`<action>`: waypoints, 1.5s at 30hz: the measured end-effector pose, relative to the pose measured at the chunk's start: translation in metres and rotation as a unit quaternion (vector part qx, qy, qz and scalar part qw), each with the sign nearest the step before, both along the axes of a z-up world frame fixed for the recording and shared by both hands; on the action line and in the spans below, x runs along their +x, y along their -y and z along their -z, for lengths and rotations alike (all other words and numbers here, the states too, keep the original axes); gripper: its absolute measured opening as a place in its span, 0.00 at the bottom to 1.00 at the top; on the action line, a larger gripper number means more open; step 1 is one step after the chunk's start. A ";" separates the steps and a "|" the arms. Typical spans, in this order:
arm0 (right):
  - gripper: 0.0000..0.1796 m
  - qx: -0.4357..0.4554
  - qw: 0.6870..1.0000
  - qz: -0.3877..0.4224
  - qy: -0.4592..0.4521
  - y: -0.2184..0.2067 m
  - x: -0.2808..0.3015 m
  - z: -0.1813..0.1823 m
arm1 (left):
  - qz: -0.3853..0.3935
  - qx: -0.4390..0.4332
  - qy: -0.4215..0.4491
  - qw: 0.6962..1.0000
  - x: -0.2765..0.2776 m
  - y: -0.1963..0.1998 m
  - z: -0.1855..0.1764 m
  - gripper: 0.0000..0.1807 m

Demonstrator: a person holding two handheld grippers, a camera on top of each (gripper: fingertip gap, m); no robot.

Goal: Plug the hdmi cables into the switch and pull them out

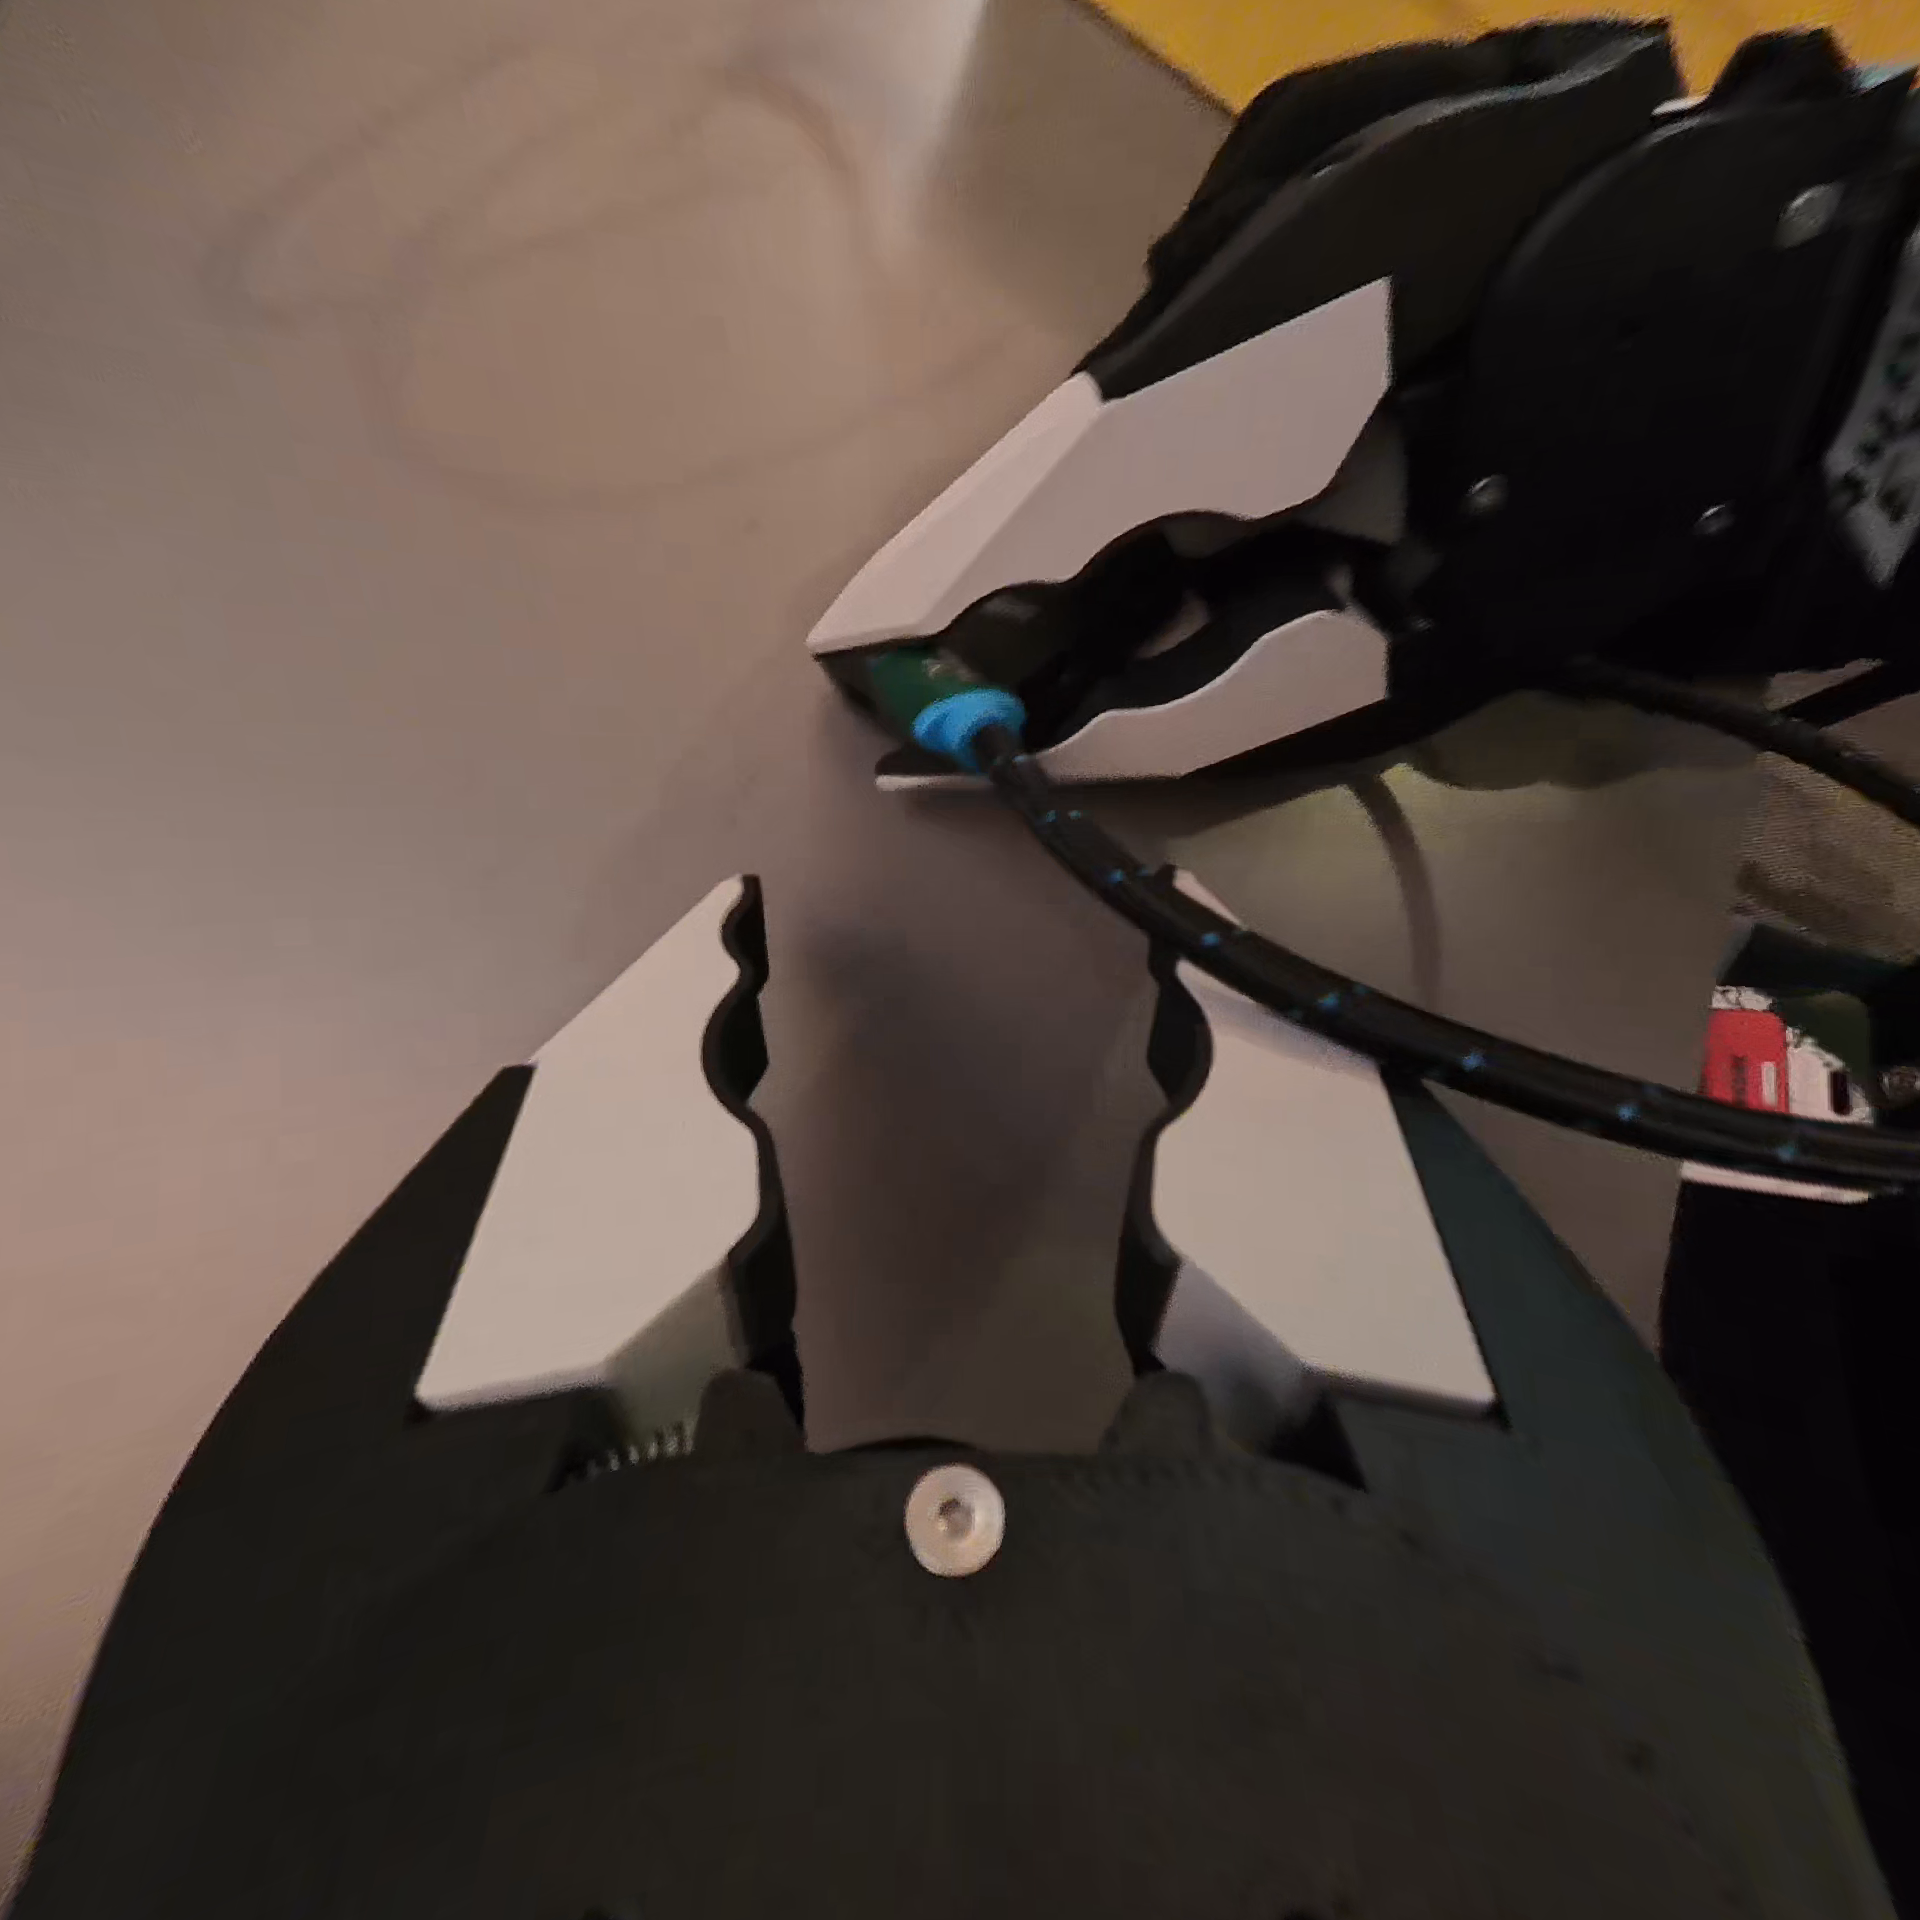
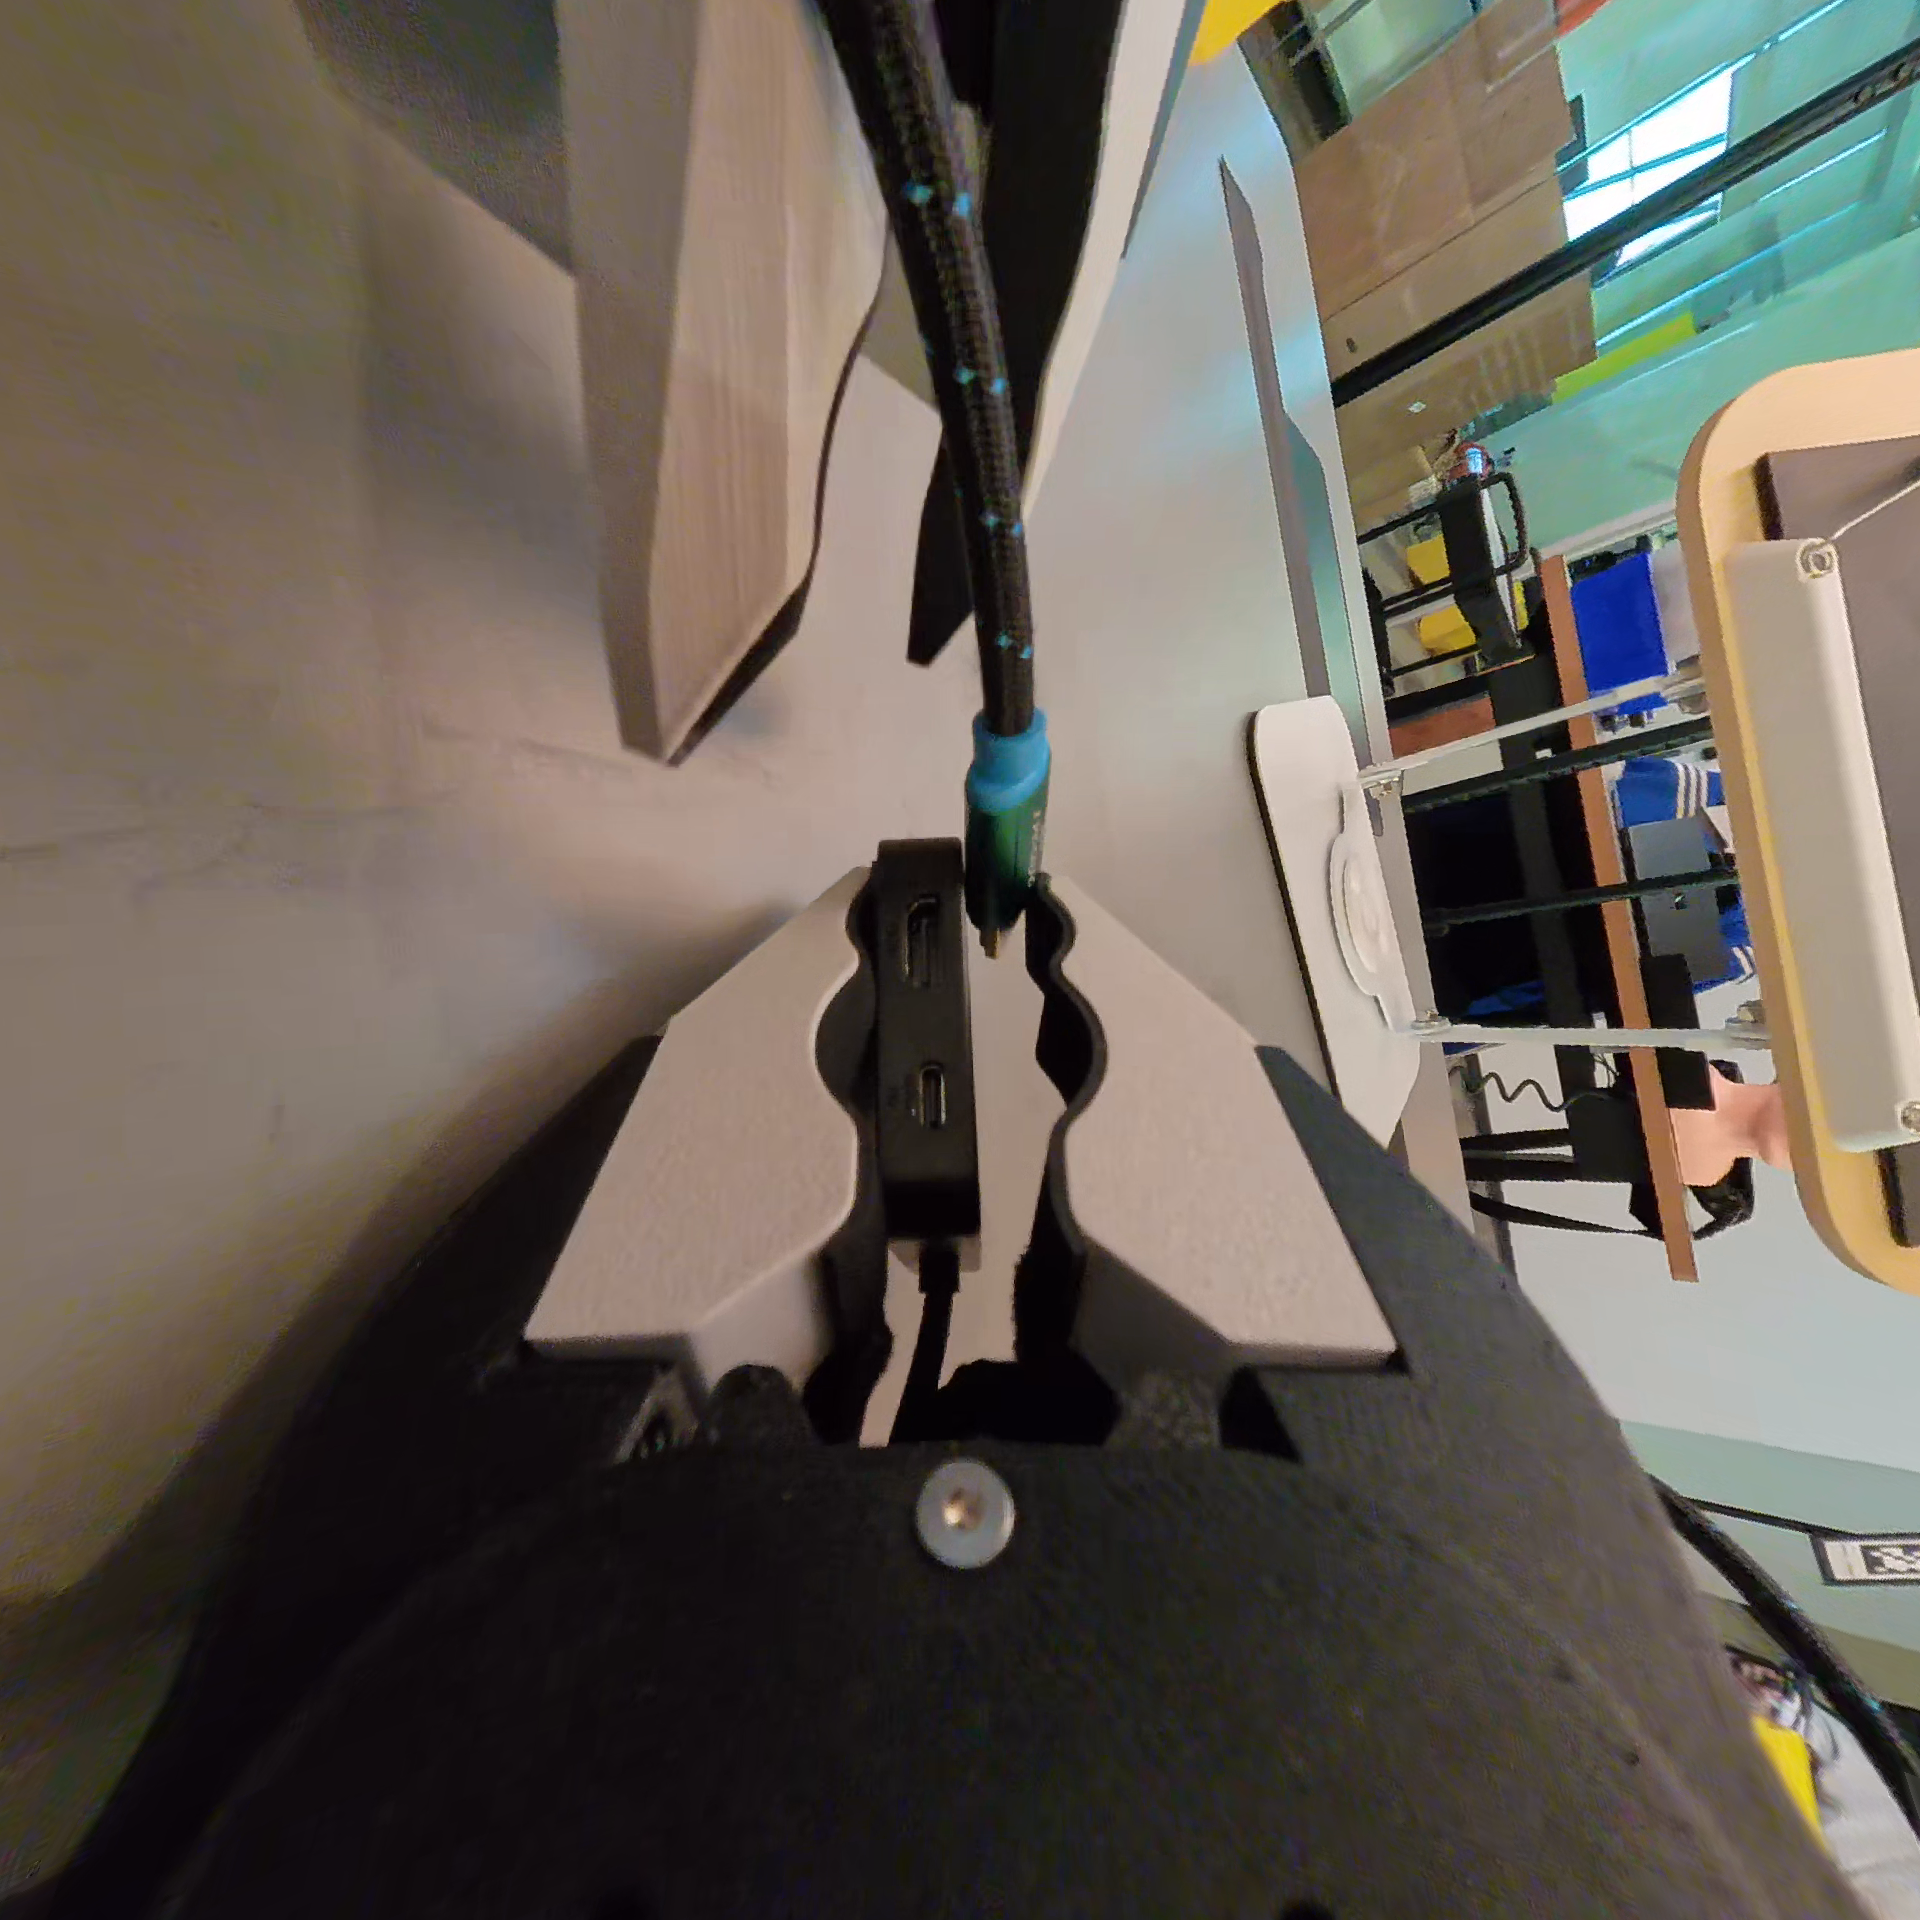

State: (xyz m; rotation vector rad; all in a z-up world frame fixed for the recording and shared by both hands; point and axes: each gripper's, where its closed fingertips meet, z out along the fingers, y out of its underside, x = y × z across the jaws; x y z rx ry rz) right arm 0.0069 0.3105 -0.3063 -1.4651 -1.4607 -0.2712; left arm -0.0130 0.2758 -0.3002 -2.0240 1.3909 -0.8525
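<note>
Claw on my right (image 2: 1003, 935) lay turned on its side low over the pale bench (image 2: 260, 727), its white fingers (image 2: 748, 1122) closed round the small black switch (image 2: 925, 1039). I judged the grip was there to steady the switch so a plug could be pushed in or drawn out against it. My left claw (image 1: 956, 1039) hung just short of it, jaws moderately apart and holding nothing, pointed toward the plug as if placed to take hold of it.

From the left wrist view, the black braided HDMI cable (image 1: 1299, 977), flecked with blue, curved from the right edge across my left claw's right finger to the switch. Its green plug (image 2: 1006, 842) with a blue collar (image 2: 1006, 764) stood at the far end of the switch; the metal tip seemed to sit beside the body, so I could not tell whether it was seated in a port.

Two open ports, both empty, showed on the switch's side face, and a thin black lead (image 2: 930, 1340) ran from its near end back between the fingers.
</note>
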 end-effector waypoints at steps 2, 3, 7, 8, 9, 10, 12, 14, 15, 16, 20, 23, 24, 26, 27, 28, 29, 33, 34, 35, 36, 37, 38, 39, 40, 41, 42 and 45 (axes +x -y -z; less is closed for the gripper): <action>0.13 -0.001 1.000 0.000 0.001 0.000 0.000 0.000 | -0.002 0.003 0.024 1.000 0.009 0.000 -0.005 0.44; 0.13 -0.002 1.000 -0.002 -0.001 0.000 -0.001 0.000 | -0.008 0.006 0.040 0.999 0.015 -0.002 -0.008 0.43; 0.13 -0.002 1.000 -0.002 0.002 0.001 -0.002 0.001 | -0.043 0.027 0.068 0.996 0.026 -0.015 -0.010 0.36; 0.13 0.000 1.000 -0.002 0.003 0.001 -0.001 0.000 | -0.048 0.028 0.076 0.996 0.029 -0.016 -0.011 0.34; 0.13 -0.001 1.000 -0.001 0.002 0.000 -0.001 0.000 | -0.045 0.025 0.081 0.995 0.032 -0.015 -0.011 0.32; 0.13 -0.002 1.000 -0.001 0.000 0.000 -0.001 0.000 | -0.047 0.024 0.081 0.995 0.034 -0.015 -0.010 0.30; 0.13 0.000 1.000 0.002 0.003 -0.001 0.000 0.000 | -0.045 0.018 0.089 0.995 0.037 -0.013 -0.012 0.25; 0.13 -0.002 1.000 0.003 0.000 -0.001 0.001 0.000 | -0.047 0.015 0.097 0.994 0.039 -0.012 -0.013 0.21; 0.13 -0.002 1.000 0.003 0.001 -0.001 0.002 0.000 | -0.050 0.014 0.099 0.994 0.039 -0.012 -0.014 0.21; 0.13 0.000 1.000 0.004 0.003 -0.001 0.002 0.000 | -0.052 0.008 0.102 0.993 0.039 -0.012 -0.014 0.20; 0.13 0.006 1.000 0.002 0.006 -0.001 0.001 -0.001 | -0.069 -0.013 0.120 0.990 0.034 -0.017 -0.018 0.14; 0.13 0.008 1.000 0.000 0.010 0.000 0.000 -0.001 | -0.069 -0.018 0.113 0.991 0.032 -0.017 -0.017 0.12; 0.14 0.008 1.000 0.001 0.011 0.000 0.001 -0.001 | -0.071 -0.021 0.110 0.991 0.032 -0.017 -0.017 0.12; 0.13 0.008 1.000 0.001 0.010 0.000 0.001 -0.001 | -0.071 -0.025 0.110 0.991 0.032 -0.018 -0.017 0.12; 0.13 0.008 1.000 0.002 0.011 -0.001 0.001 -0.001 | -0.072 -0.030 0.113 0.991 0.032 -0.018 -0.017 0.12; 0.13 0.007 1.000 0.003 0.010 -0.001 0.001 -0.001 | -0.071 -0.032 0.115 0.990 0.032 -0.018 -0.017 0.12; 0.13 0.006 1.000 0.003 0.007 -0.001 0.001 -0.001 | -0.068 -0.025 0.115 0.991 0.032 -0.018 -0.017 0.12; 0.13 -0.001 1.000 -0.002 0.001 0.001 0.000 -0.001 | -0.041 0.028 0.095 0.994 0.031 -0.016 -0.017 0.12; 0.13 -0.002 1.000 -0.004 0.001 0.001 -0.001 -0.001 | -0.034 0.048 0.083 0.995 0.031 -0.017 -0.017 0.13; 0.13 -0.003 1.000 -0.006 0.001 0.001 -0.001 0.000 | -0.025 0.065 0.071 0.995 0.030 -0.017 -0.017 0.13; 0.13 -0.004 1.000 -0.008 0.001 0.002 -0.002 0.000 | -0.016 0.076 0.062 0.995 0.030 -0.016 -0.017 0.13; 0.13 -0.004 1.000 -0.009 0.001 0.002 -0.002 0.000 | -0.009 0.079 0.054 0.995 0.030 -0.016 -0.017 0.13; 0.13 -0.005 1.000 -0.009 0.000 0.002 -0.002 0.000 | -0.003 0.081 0.049 0.996 0.030 -0.016 -0.018 0.12; 0.13 -0.006 1.000 -0.009 0.000 0.002 -0.002 0.000 | 0.002 0.084 0.045 0.995 0.031 -0.015 -0.018 0.11; 0.13 -0.007 1.000 -0.008 -0.001 0.002 -0.002 0.000 | 0.002 0.084 0.041 0.996 0.031 -0.015 -0.017 0.11; 0.13 -0.008 1.000 -0.008 -0.002 0.002 -0.001 0.000 | 0.000 0.077 0.038 0.996 0.031 -0.016 -0.017 0.11; 0.13 -0.008 1.000 -0.007 -0.002 0.002 -0.001 0.000 | -0.002 0.073 0.037 0.997 0.031 -0.016 -0.017 0.11; 0.13 -0.009 1.000 -0.007 -0.002 0.002 -0.001 0.000 | -0.004 0.078 0.035 0.996 0.031 -0.016 -0.017 0.11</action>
